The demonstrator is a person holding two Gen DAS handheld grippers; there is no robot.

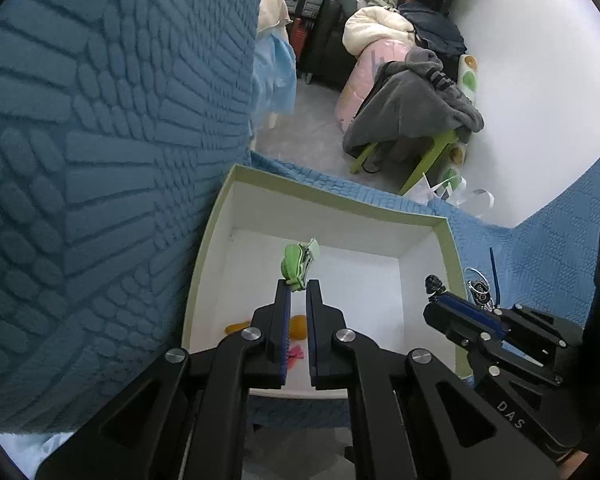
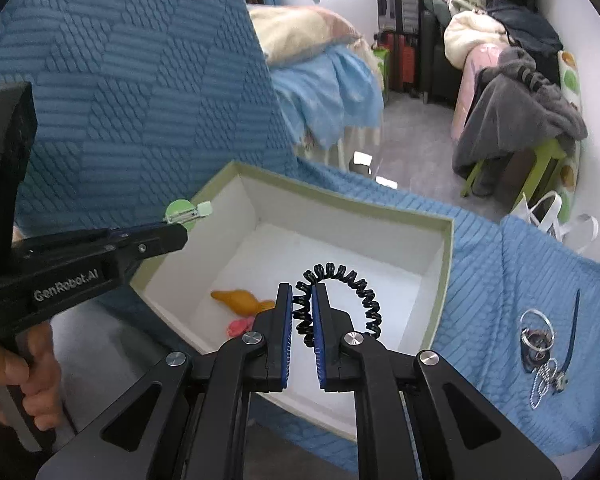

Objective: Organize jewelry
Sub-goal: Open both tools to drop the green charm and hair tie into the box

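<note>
An open white box with a pale green rim (image 1: 320, 220) (image 2: 340, 220) sits on a blue quilted cover. My left gripper (image 1: 299, 286) (image 2: 176, 228) hangs over the box's left side, shut on a green hair clip (image 1: 296, 262) (image 2: 184, 211) that sticks out past its tips. My right gripper (image 2: 302, 288) (image 1: 436, 292) is over the box's right part, shut on a black spiral hair tie (image 2: 364, 292) that loops up and to the right. An orange clip (image 2: 240, 300) (image 1: 299, 326) and a pink piece (image 2: 238, 326) (image 1: 296, 354) lie on the box floor.
A small pile of rings, a bead chain and a blue strap (image 2: 540, 344) (image 1: 478, 290) lies on the cover right of the box. A tall blue quilted cushion (image 1: 100, 160) (image 2: 140, 100) stands against the box's left side. A person's hand (image 2: 20, 368) holds the left gripper's handle.
</note>
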